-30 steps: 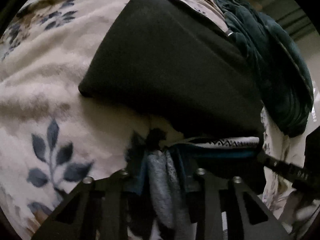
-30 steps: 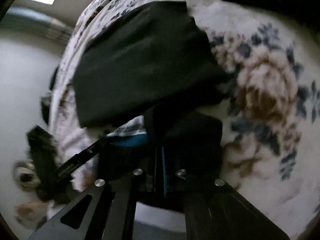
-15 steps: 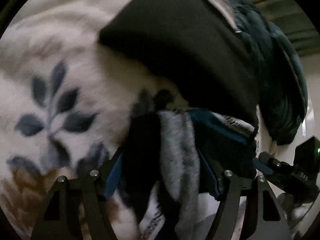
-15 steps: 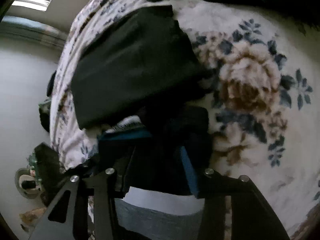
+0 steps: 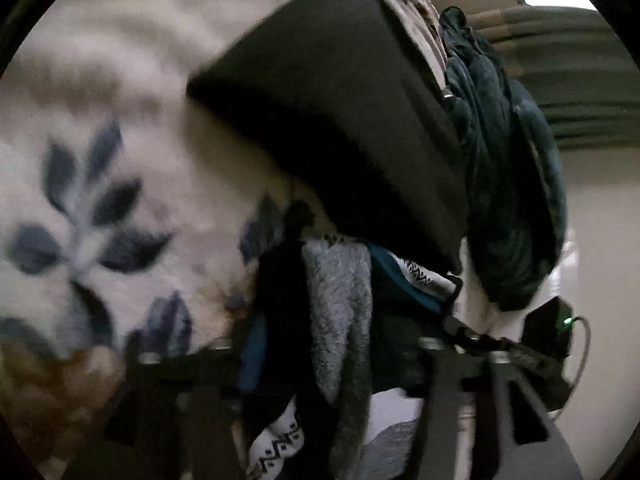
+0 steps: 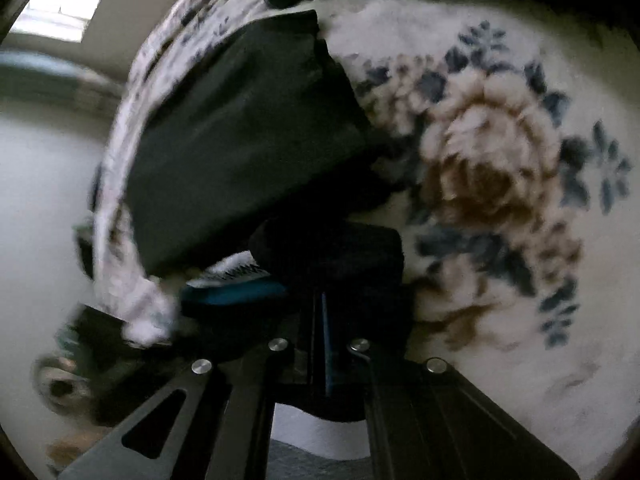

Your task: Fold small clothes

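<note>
Left tongs point(image 5: 332, 360) spread around sock point(image 5: 340, 320) | right tongs point(image 6: 320, 344) clenched on it

Both views dim and motion-blurred, with fisheye curving and a black vignette at the rims; daylight glares white from a window point(image 6: 56, 4) at upper left of the right view, leaving the dark folded cloth point(image 5: 352, 92) nearly detailless.

Fluffy cream blanket point(image 5: 132, 92) with blue leaves and a big brown flower print point(image 6: 488, 168) covers the whole bed. Dark teal throw point(image 5: 508, 184) is bunched up at the far edge. Striped curtains point(image 5: 568, 80) hang behind it, with a bright window point(image 6: 60, 8) over on the other side.
</note>
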Demonstrator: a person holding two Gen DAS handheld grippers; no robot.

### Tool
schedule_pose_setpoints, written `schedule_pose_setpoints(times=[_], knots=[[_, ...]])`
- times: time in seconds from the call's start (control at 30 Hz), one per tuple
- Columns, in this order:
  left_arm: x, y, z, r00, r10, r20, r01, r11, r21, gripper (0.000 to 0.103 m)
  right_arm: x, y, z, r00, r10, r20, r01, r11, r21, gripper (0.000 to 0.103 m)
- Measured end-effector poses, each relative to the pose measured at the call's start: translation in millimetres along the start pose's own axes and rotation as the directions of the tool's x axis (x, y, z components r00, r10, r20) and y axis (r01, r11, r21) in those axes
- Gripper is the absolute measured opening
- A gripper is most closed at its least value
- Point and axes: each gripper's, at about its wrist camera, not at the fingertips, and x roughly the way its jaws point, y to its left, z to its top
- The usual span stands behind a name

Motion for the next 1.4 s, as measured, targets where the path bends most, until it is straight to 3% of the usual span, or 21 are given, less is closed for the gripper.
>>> schedule_pose_setpoints(times=[0.1,0.13,0.17,0.2,0.27,0.3,0.37,0.4,0.47,0.6,0.63,0.67,0.8,0.97,1.1,1.23,1.37,1.4], knots=[[0,-22,12,0.998,0.047,0.039,-0.05,0.996,0.07,0.062,-19,-7,7,0.998,0.052,0.025,-0.053,0.997,0.053,0.008],[4,-31,16,0.995,0.084,0.048,-0.089,0.989,0.115,0.062,-24,-6,8,0.997,0.061,0.046,-0.063,0.997,0.048,0.021],[8,-30,20,0.993,0.106,0.049,-0.112,0.984,0.137,0.062,-29,-4,10,0.995,0.076,0.062,-0.078,0.996,0.034,0.04],[19,-37,26,0.989,0.143,0.049,-0.149,0.976,0.162,0.062,-27,3,12,0.994,0.086,0.062,-0.087,0.996,0.014,0.047],[37,-41,31,0.976,0.215,0.042,-0.219,0.953,0.209,0.062,-15,14,16,0.997,0.075,0.02,-0.074,0.997,-0.037,0.049],[49,-41,35,0.961,0.273,0.039,-0.274,0.932,0.235,0.062,-4,21,17,0.999,0.051,-0.006,-0.051,0.996,-0.069,0.049],[58,-33,33,0.949,0.314,0.025,-0.309,0.913,0.268,0.064,26,26,22,0.995,-0.088,-0.037,0.083,0.99,-0.112,0.048],[60,-34,34,0.948,0.316,0.026,-0.311,0.911,0.27,0.064,39,22,24,0.989,-0.142,-0.042,0.137,0.985,-0.108,0.048],[51,-41,35,0.956,0.294,0.025,-0.29,0.92,0.265,0.063,49,15,26,0.988,-0.138,-0.07,0.132,0.988,-0.082,0.048],[-7,-61,16,0.977,0.188,0.1,-0.209,0.937,0.278,0.064,-2,27,7,0.998,-0.068,0.008,0.068,0.992,-0.109,0.048],[-31,-68,5,0.979,0.16,0.128,-0.19,0.942,0.276,0.07,-18,30,-2,0.999,-0.044,0.021,0.046,0.992,-0.118,0.048],[-41,-73,1,0.979,0.146,0.143,-0.18,0.945,0.273,0.079,-34,32,-12,0.999,-0.02,0.03,0.023,0.992,-0.126,0.048],[-107,-81,-45,0.989,0.001,0.15,-0.038,0.968,0.247,0.08,-115,35,-85,0.996,0.057,0.066,-0.047,0.988,-0.147,0.054],[-166,-80,-112,0.995,0.018,0.097,-0.039,0.975,0.219,0.08,-192,14,-188,0.997,0.061,0.042,-0.057,0.994,-0.092,0.06],[-199,-64,-184,0.994,0.109,0.03,-0.113,0.964,0.239,0.08,-222,1,-273,0.997,0.066,-0.03,-0.067,0.998,-0.021,0.063],[-166,-35,-239,0.979,0.193,-0.065,-0.173,0.957,0.233,0.08,-225,-31,-349,0.995,0.049,-0.092,-0.044,0.997,0.059,0.063],[-92,-10,-284,0.939,0.303,-0.163,-0.24,0.916,0.321,0.08,-200,-71,-403,0.99,0.007,-0.14,0.006,0.995,0.096,0.063],[-75,-5,-294,0.921,0.349,-0.175,-0.273,0.895,0.352,0.08,-193,-81,-413,0.99,-0.009,-0.14,0.022,0.995,0.095,0.063]])
